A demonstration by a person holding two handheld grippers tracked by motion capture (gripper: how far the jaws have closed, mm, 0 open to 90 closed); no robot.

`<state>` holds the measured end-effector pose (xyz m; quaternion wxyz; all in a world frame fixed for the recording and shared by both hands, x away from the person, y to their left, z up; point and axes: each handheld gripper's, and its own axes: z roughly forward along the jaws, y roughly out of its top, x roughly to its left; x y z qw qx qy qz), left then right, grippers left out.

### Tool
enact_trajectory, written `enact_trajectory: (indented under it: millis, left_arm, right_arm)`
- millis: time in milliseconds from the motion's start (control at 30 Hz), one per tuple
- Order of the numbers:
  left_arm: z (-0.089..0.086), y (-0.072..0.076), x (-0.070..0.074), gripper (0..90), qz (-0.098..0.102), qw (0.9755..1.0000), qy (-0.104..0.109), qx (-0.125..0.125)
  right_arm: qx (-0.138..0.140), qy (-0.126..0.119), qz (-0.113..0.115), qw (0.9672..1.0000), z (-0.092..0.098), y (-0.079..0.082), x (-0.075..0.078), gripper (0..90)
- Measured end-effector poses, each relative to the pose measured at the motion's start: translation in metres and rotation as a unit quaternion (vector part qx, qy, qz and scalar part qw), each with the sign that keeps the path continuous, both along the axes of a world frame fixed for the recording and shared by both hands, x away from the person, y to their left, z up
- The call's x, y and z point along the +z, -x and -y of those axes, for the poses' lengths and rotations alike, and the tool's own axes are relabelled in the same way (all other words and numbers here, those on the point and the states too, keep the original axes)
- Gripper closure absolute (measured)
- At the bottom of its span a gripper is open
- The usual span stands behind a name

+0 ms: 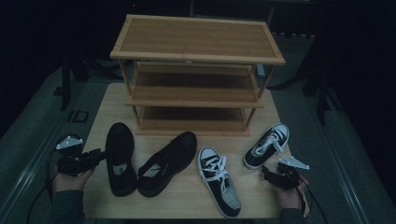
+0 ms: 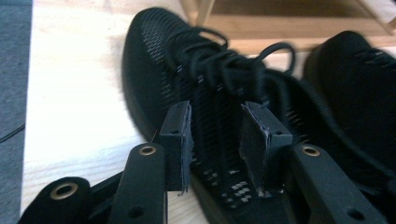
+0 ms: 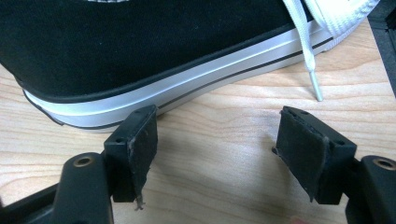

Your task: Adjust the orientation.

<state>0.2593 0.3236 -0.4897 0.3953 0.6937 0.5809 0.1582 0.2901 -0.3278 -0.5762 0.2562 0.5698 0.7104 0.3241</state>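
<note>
I see all four shoes in front of the three-tier bamboo shoe rack (image 1: 196, 70), none shelved yet; my left tool (image 1: 99, 154) straddles the black mesh lace-up sneaker (image 1: 120, 156), unclamped, and my right tool (image 1: 267, 173) gapes empty near the black-and-white canvas sneaker (image 1: 267, 145).

Both grippers, the left gripper (image 1: 99, 154) and the right gripper (image 1: 267, 171), are black, each topped with a grey three-cornered plate and trailing a dark cable. Their jaws carry worn black pads (image 3: 140, 144) and brass-ringed screw holes. The person wears dark sleeves (image 1: 67, 207).
</note>
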Motion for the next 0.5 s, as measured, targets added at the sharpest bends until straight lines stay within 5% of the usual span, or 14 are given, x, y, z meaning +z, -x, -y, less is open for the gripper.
enact_trajectory:
  millis: [500]
  left_arm:
    - [0.021, -0.002, 0.02, 58.6, -0.005, 0.9994, -0.021, -0.028]
  right_arm:
    - [0.0, 0.0, 0.0, 1.0, 0.0, 0.0, 0.0, 28.8]
